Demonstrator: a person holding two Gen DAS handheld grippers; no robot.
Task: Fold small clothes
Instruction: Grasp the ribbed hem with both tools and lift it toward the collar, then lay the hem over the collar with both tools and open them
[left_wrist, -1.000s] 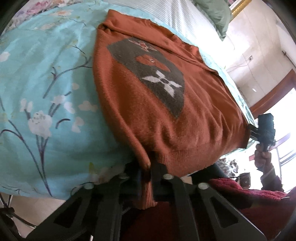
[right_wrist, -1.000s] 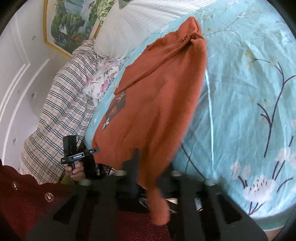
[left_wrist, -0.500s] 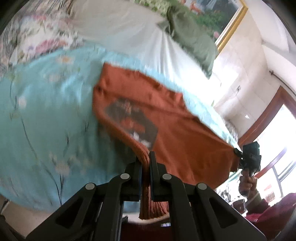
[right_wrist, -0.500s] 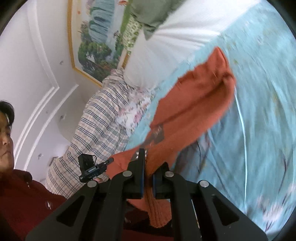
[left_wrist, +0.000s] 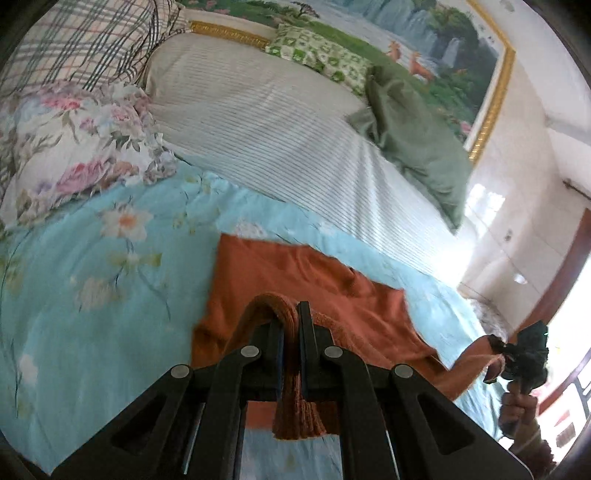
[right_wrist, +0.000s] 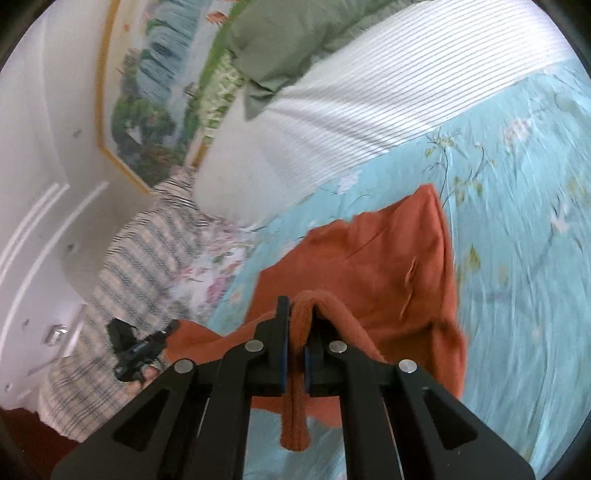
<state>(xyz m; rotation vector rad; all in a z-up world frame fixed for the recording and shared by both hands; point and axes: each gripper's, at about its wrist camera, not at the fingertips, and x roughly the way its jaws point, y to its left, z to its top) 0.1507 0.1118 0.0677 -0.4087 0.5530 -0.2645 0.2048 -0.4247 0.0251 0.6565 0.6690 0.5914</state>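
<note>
gold-framed landscape painting (left_wrist: 424, 55) above bed (left_wrist: 277, 122)

The pinched fold of the rust-orange sweater (left_wrist: 291, 273) is concealed between the closed fingers of the left gripper (left_wrist: 291, 325); the same applies at the right gripper (right_wrist: 297, 314). The sweater's front panel faces away and cannot be inspected. The framed landscape painting (left_wrist: 424, 48) is cut off by the top edge of the left wrist view. The floral bedspread (right_wrist: 535, 258) is motion-blurred in the right wrist view. The person's hand (left_wrist: 517, 410) is partly cropped at the lens rim.
</note>
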